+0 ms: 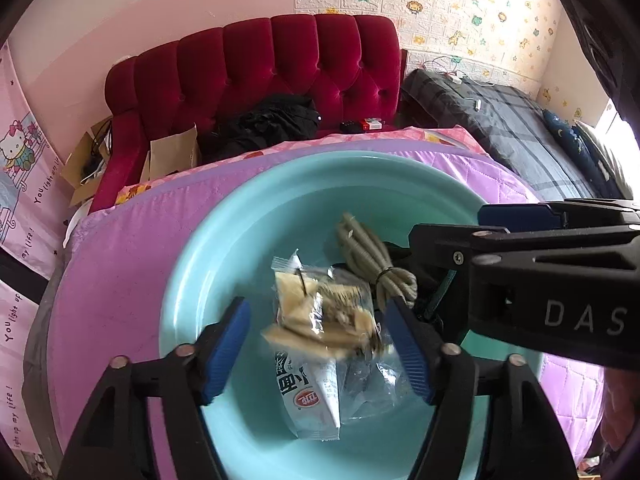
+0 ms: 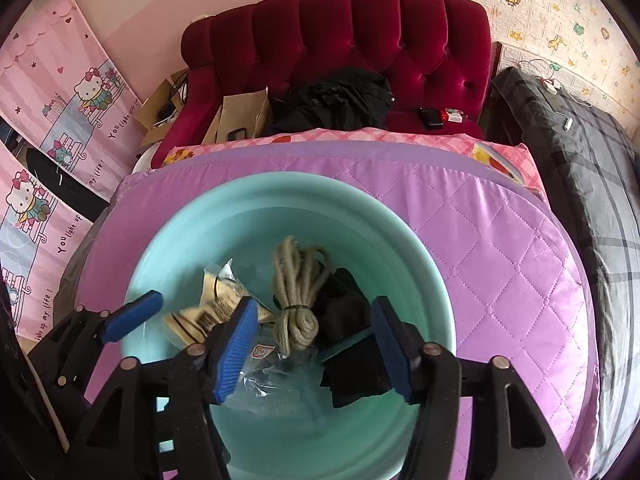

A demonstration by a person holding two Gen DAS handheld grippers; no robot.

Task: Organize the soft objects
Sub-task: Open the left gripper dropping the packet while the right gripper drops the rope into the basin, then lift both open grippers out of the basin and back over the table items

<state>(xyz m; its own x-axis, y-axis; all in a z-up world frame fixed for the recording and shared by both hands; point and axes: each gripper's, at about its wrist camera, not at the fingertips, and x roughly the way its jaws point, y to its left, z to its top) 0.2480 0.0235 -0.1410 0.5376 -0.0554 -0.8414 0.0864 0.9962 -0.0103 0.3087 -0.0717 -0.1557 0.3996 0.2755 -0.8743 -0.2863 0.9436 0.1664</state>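
The soft things lay together in my teal basin (image 2: 416,248), which sat on the purple quilted mat (image 2: 520,264) toward its left edge. A coiled beige cord (image 2: 298,300), cinched with a dark tie, rested near the basin's middle. Just right of it lay a dark cloth bundle (image 2: 348,308), its lower part cut off behind my right gripper's pad, so I could not tell what it was. Left of the cord sat a clear snack packet (image 1: 320,308) of pale biscuit pieces, blurred and smeared in the left view. Below that lay a white sachet (image 1: 316,400) with printed characters too blurred to read, touching a crumpled clear wrapper (image 1: 372,392).

My left gripper (image 1: 320,356) stood spread wide above the snack packet, its blue pads clear of it on both sides. My right gripper (image 2: 316,352) was also spread, pinching nothing, with the cord and the dark bundle showing between its pads; whether either pad brushed the bundle I could not tell. Beyond the mat's far edge stood a red tufted sofa (image 2: 340,36).
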